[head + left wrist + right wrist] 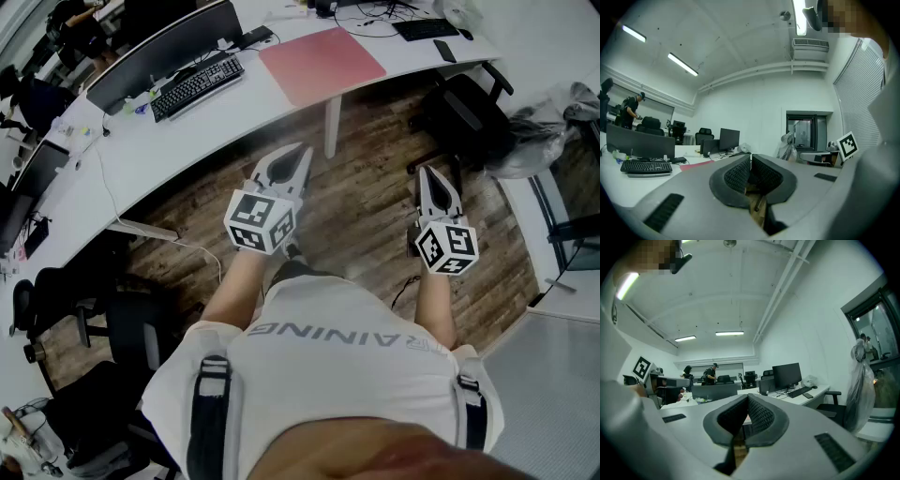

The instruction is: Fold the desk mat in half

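Tools: left tool (289, 155) and right tool (430, 174) both pressed together, empty;
Advice: reach desk mat (323, 62) first; pinch near corners evenly

On the one long white bench (187, 141) lies one pink desk mat (322, 64). There are two black keyboards on it: the left keyboard (197, 87) and the right keyboard (424, 28). There are two grippers, the left gripper (298, 150) and the right gripper (429, 171), each with two fingers and one marker cube. I can count at least two black chairs: the near chair (464, 117) and the far chair (127, 323).
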### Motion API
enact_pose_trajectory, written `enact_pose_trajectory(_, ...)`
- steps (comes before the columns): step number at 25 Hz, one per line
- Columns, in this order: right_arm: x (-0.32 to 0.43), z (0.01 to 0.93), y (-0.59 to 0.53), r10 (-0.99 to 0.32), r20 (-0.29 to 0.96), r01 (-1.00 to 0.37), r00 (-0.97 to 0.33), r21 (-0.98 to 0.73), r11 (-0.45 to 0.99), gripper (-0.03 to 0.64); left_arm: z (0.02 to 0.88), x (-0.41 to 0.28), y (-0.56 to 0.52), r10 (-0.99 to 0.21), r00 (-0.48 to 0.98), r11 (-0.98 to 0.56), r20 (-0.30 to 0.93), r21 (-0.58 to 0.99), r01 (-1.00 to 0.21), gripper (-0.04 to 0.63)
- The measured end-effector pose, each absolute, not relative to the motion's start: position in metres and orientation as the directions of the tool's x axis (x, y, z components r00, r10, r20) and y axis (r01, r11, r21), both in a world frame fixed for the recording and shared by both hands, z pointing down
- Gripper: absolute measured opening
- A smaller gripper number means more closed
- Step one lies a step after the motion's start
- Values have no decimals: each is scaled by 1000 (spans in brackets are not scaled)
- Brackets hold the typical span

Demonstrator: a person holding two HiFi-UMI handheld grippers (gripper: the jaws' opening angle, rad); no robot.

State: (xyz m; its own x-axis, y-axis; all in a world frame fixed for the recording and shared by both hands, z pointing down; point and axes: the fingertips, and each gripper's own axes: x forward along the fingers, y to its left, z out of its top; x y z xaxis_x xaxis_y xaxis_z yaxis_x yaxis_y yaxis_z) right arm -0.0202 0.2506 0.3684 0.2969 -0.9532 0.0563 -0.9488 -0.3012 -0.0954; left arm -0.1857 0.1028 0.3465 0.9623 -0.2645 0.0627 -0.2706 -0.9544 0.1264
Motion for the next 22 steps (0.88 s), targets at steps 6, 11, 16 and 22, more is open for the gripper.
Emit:
enact_pose_trajectory(6,-19,370,256,-955,52,-950,292,-96,-296,23,352,-186,110,-269,960,-956,81,96,-276,40)
enact_pose_trajectory(11,-23,373,256,-960,52,-953,276,-113,-280,23,352,-191,113,-277,957,-954,84,94,-284,40)
enact_pose_trajectory(16,-21,380,258,-964,67,-944,258,-194,-266,23,349,-194,118,-276,958,-956,82,83,-283,40)
enact_pose_trajectory(22,-25,380,264,-967,70,-947,246,-195,-255,23,347,-192,126,-260,962,-959,81,92,-267,40)
